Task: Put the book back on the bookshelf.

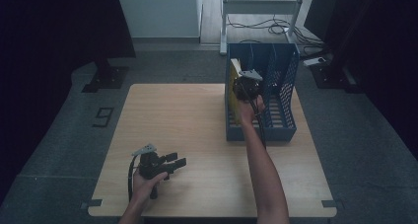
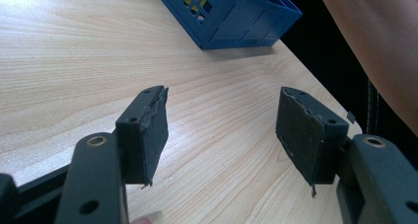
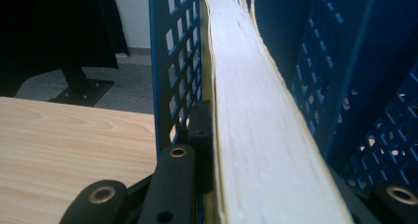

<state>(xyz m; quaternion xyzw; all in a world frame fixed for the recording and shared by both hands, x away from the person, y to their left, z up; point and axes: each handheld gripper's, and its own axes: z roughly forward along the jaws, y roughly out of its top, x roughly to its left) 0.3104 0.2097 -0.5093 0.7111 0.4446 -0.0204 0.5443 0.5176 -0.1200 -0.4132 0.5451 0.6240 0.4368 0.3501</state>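
A thick book (image 3: 256, 115) with a yellow cover and white page edges stands in the left slot of a blue mesh file rack (image 1: 283, 86) at the table's far right. My right gripper (image 1: 246, 86) reaches into that slot from above and is shut on the book (image 1: 232, 81). In the right gripper view the left pad (image 3: 201, 135) presses the cover beside the rack's mesh wall (image 3: 172, 51); the book hides the other pad. My left gripper (image 1: 178, 161) hovers low over the front left of the table, its jaws (image 2: 222, 130) open with nothing between them.
The wooden table (image 1: 187, 115) lies bare between the two hands. The rack (image 2: 236, 17) has more slots to the right of the book. Beyond the table are a dark stand foot (image 1: 104, 78), a white frame and cables on the grey floor.
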